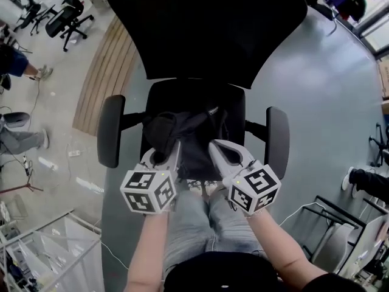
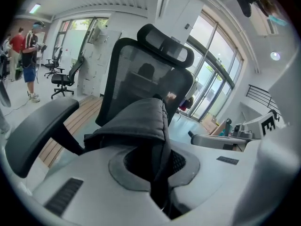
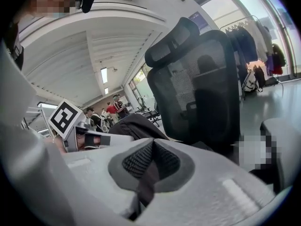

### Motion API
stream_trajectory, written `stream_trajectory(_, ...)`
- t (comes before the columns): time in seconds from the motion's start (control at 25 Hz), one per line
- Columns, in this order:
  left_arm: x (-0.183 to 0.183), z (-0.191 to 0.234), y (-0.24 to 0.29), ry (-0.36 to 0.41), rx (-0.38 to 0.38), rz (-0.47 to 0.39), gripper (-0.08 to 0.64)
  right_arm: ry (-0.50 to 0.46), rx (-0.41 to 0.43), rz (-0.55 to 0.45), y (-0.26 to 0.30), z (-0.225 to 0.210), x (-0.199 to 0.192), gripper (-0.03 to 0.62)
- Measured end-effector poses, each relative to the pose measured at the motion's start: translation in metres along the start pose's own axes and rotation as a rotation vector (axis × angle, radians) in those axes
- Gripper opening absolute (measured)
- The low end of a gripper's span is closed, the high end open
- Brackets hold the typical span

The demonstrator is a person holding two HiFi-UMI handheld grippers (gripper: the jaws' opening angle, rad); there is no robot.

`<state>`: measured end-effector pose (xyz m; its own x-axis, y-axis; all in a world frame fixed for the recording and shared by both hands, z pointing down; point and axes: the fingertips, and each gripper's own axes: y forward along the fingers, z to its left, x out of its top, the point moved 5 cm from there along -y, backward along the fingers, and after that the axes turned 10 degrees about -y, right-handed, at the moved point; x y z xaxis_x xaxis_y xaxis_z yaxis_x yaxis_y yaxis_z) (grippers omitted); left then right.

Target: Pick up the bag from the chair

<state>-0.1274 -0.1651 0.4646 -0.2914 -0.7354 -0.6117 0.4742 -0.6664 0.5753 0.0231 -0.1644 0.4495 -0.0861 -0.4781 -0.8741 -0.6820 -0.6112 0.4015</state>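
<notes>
Bag (image 1: 188, 137), black, over the chair (image 1: 206, 35) seat at frame centre, pinched on either side by left tongs (image 1: 165, 157) and right tongs (image 1: 220, 154); judged mid-lift, needed next an even raise clear of the armrests (image 1: 111, 129).

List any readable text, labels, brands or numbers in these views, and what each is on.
No text can be read in any view.
bag: a small pale mark near its top edge, too small to read.
left gripper and right gripper: the cubes carry black-and-white square markers, which are patterns only, with no words or digits.
</notes>
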Motion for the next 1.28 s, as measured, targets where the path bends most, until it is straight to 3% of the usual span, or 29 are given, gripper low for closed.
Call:
stream_trajectory(0.32,0.006,-0.035,-0.023,0.074,-0.030,0.025,0.048,-0.059,-0.005,-0.041,-0.024,0.006,0.033,-0.003)
stream_trajectory(0.68,0.011,-0.043,-0.056,-0.009,-0.023,0.006,0.048,-0.094,0.013,-0.066,-0.051,0.013,0.062,-0.003)
stream_trajectory(0.96,0.021,-0.039,-0.094,-0.109,-0.053,-0.076,0.048,-0.095,0.065,-0.121,-0.057,0.033,0.084,-0.003)
stream_trajectory(1.28,0.047,-0.061,-0.123,-0.092,-0.141,-0.165,0.048,-0.184,0.112,-0.203,-0.069,0.061,0.123,-0.003)
